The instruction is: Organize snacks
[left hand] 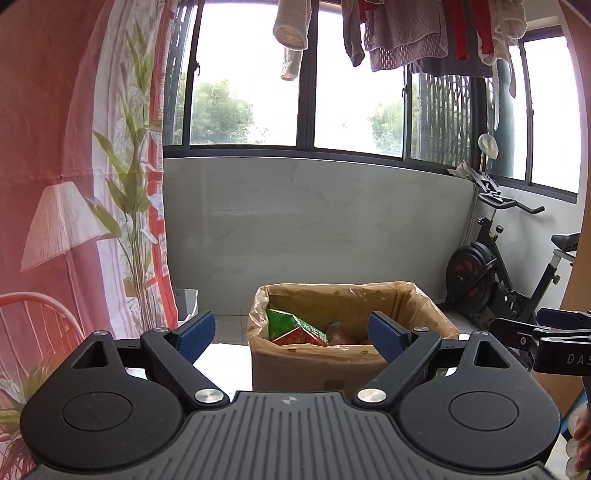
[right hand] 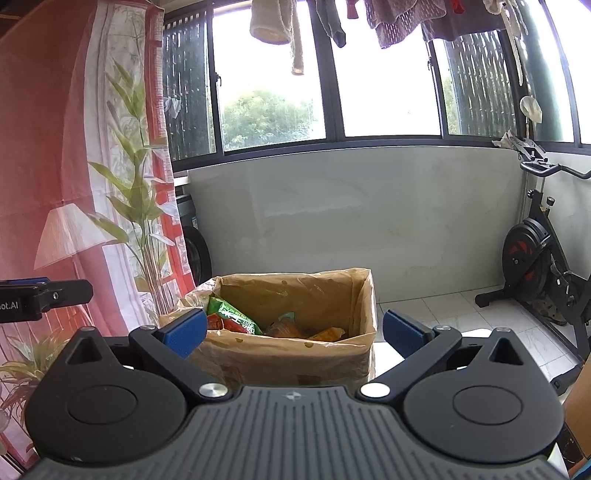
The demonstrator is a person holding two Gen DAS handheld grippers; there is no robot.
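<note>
A cardboard box (left hand: 295, 373) lined with a clear plastic bag stands ahead on a white surface; it also shows in the right wrist view (right hand: 273, 360). Inside lie a green and red snack pack (left hand: 291, 326), also in the right wrist view (right hand: 232, 317), and orange packets (right hand: 306, 330). My left gripper (left hand: 291, 338) is open and empty, held in front of the box. My right gripper (right hand: 293, 334) is open and empty, also just short of the box. The right gripper's side shows at the left wrist view's right edge (left hand: 554, 332).
A pink printed curtain (left hand: 74, 184) hangs on the left. An exercise bike (left hand: 498, 273) stands at the right by the grey wall. Laundry (left hand: 406, 33) hangs above the windows. The floor beyond is tiled.
</note>
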